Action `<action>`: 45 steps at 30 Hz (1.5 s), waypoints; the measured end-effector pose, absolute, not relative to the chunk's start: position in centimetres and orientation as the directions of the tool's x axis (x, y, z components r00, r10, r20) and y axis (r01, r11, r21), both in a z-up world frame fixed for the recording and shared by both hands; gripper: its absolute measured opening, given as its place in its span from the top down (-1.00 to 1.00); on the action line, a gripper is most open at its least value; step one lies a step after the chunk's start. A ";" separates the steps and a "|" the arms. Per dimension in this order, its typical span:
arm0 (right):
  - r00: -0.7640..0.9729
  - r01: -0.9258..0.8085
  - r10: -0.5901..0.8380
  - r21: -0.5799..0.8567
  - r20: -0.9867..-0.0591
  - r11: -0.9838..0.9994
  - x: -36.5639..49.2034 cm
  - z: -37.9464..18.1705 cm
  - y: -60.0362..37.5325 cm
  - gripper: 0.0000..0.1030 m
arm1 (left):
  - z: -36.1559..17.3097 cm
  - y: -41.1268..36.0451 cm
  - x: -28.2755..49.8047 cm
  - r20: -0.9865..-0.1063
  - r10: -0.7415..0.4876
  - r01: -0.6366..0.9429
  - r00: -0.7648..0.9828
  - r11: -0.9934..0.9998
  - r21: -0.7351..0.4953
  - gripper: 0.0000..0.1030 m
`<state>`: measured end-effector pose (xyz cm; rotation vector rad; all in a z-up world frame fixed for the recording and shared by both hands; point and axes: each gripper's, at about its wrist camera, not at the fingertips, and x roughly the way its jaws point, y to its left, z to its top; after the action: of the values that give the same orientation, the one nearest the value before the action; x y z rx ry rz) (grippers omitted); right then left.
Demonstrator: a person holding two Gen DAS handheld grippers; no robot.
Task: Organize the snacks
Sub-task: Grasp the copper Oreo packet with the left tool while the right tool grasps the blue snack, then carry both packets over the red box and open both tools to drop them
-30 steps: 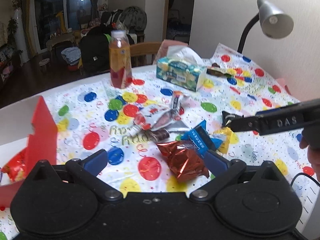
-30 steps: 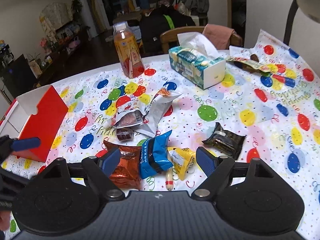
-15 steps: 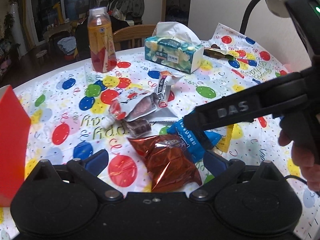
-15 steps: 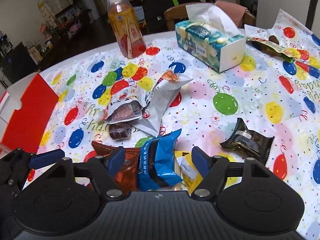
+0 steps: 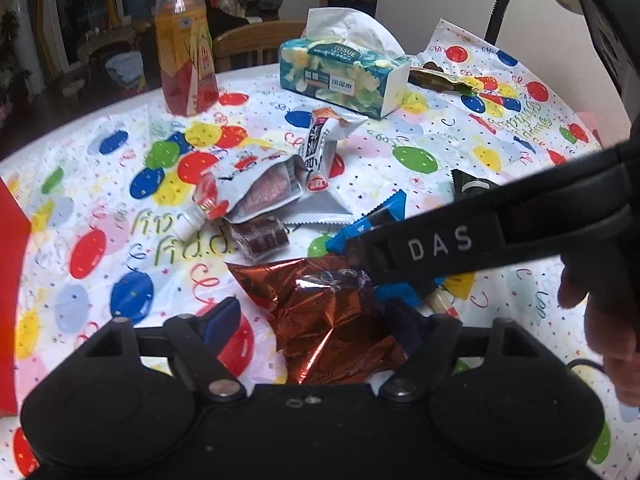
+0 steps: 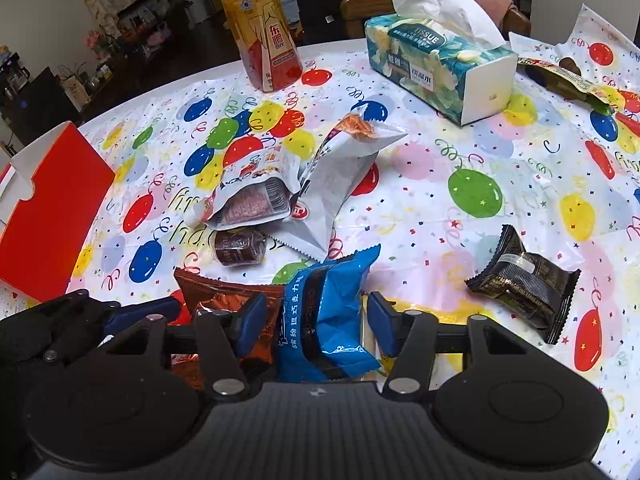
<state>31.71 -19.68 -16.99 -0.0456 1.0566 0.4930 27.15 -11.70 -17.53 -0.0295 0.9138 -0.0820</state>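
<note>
A pile of snack packets lies on the balloon-print tablecloth (image 6: 476,196). A crinkled red-brown foil packet (image 5: 332,320) sits between the fingers of my left gripper (image 5: 312,322), which is open around it. A blue packet (image 6: 324,320) lies between the pads of my right gripper (image 6: 316,320), open but narrowed, with the pads close to its sides. In the left wrist view my right gripper (image 5: 364,264) reaches in from the right over the blue packet (image 5: 376,220). My left gripper (image 6: 132,316) shows at the lower left of the right wrist view. A red box (image 6: 56,208) stands at the left.
Two white packets (image 6: 256,196) (image 6: 344,184), a small brown wrapped snack (image 6: 238,248) and a black packet (image 6: 524,284) lie nearby. An orange drink bottle (image 6: 266,36) and a tissue box (image 6: 440,64) stand at the back. A hand (image 5: 608,320) holds the right gripper.
Both grippers have come down and forward onto the pile. The right gripper's fingers have drawn closer around the blue packet, and the left's have narrowed a little around the foil packet.
</note>
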 end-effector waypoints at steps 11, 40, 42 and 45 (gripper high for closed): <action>0.408 -0.371 0.353 0.200 -0.842 0.907 31.5 -17.0 -19.7 0.40 | -17.2 -10.3 27.2 -0.784 -0.159 0.081 0.600 0.987 -0.138 0.16; 0.477 -0.466 0.400 0.160 -0.783 0.870 23.4 -7.5 -13.2 0.45 | -9.7 0.1 20.2 -0.747 -0.127 -0.010 0.653 0.984 -0.176 0.25; 0.477 -0.474 0.414 0.170 -0.775 0.864 22.8 -6.7 -12.3 0.45 | -9.0 0.9 19.7 -0.743 -0.128 -0.016 0.657 0.983 -0.183 0.25; 0.481 -0.491 0.432 0.174 -0.763 0.854 21.8 -5.6 -11.0 0.45 | -7.9 2.3 18.8 -0.733 -0.126 -0.026 0.669 0.981 -0.192 0.25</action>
<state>21.81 -11.01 -5.62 -0.0711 0.9090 0.5632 18.77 2.28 -7.89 -0.1927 0.8380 -0.0564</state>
